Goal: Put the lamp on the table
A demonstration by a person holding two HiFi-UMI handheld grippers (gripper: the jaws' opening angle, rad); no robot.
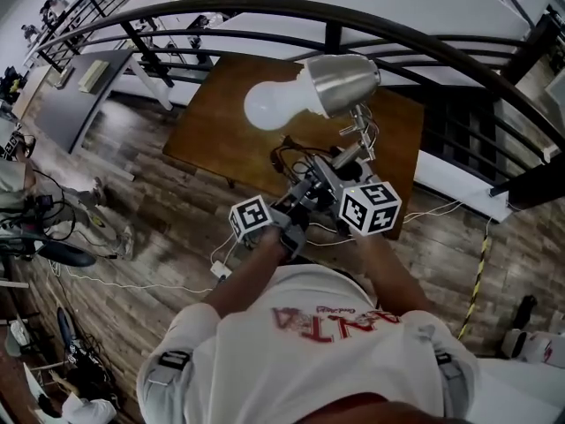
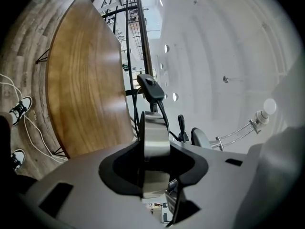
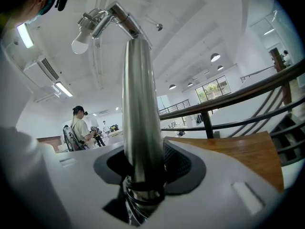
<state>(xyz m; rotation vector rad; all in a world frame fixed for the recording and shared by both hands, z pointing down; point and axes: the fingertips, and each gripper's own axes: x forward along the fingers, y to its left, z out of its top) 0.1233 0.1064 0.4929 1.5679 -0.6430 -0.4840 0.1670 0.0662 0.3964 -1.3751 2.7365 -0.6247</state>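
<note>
Carry step: left gripper [image 2: 155, 163] clamps the lamp [image 1: 340, 82] base, right gripper [image 3: 143, 173] its stem, near the table [image 1: 216, 144]. Next: lower base flat, release.

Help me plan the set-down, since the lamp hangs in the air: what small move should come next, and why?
Probably carry the lamp a little further over the table, then lower it. The left hand-held gripper clamps its base, the right hand-held gripper its stem; in the head view both sit at the table's near edge, base off the wood.
</note>
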